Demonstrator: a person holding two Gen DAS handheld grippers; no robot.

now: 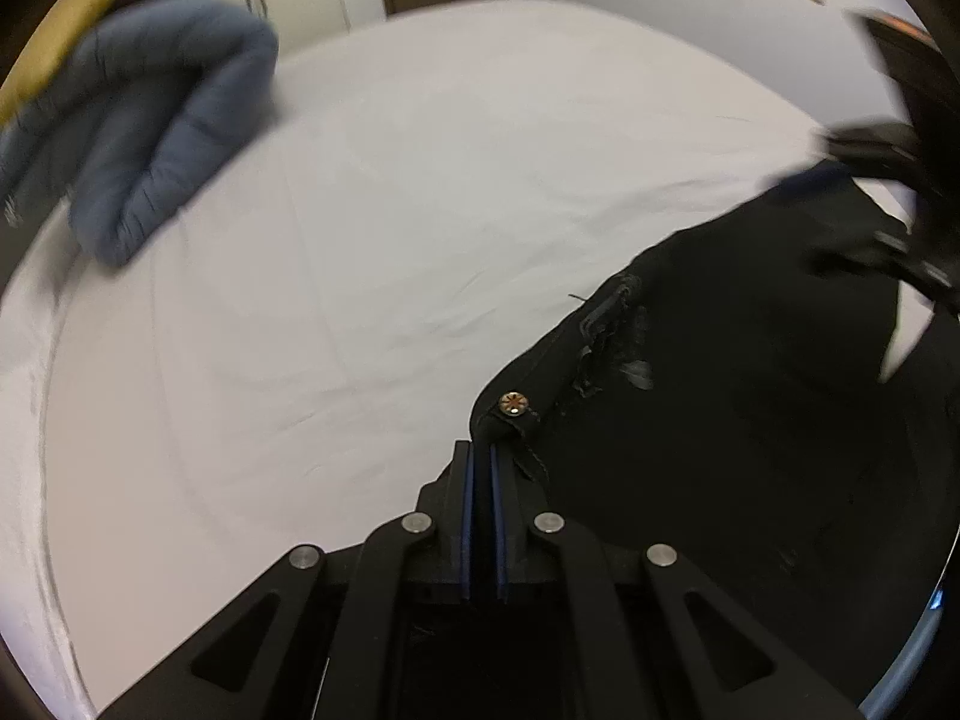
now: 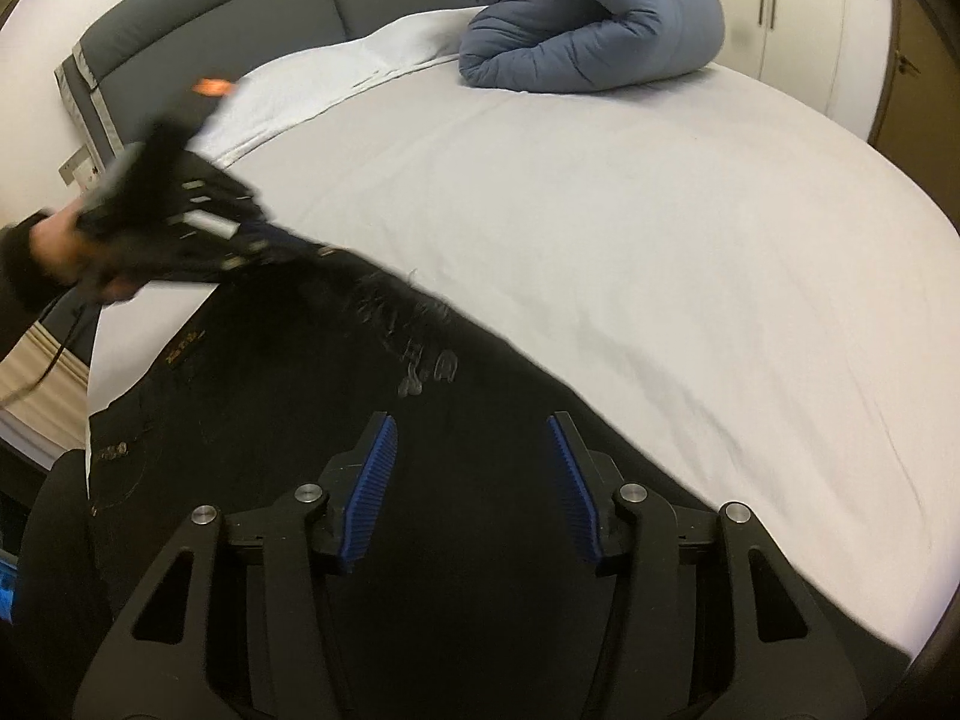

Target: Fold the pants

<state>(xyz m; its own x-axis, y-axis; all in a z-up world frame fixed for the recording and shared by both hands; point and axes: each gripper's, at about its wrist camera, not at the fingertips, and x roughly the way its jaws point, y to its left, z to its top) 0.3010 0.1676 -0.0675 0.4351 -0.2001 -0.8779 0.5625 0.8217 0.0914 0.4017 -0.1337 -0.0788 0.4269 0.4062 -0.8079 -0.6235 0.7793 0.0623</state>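
Black pants (image 1: 750, 408) with frayed rips lie on the white bed sheet (image 1: 390, 210). My left gripper (image 1: 483, 450) is shut on the pants' waistband corner, just below the metal button (image 1: 515, 403). In the right wrist view the pants (image 2: 336, 420) spread under my right gripper (image 2: 474, 420), which is open and empty just above the cloth. The left gripper shows blurred at the left of the right wrist view (image 2: 264, 240), holding the pants' edge. The right gripper shows blurred at the right edge of the left wrist view (image 1: 840, 210).
A rolled blue duvet (image 2: 588, 30) lies at the head of the bed, also in the left wrist view (image 1: 162, 120). A grey padded headboard (image 2: 240, 12) stands behind it. A white towel (image 2: 312, 84) lies near the headboard.
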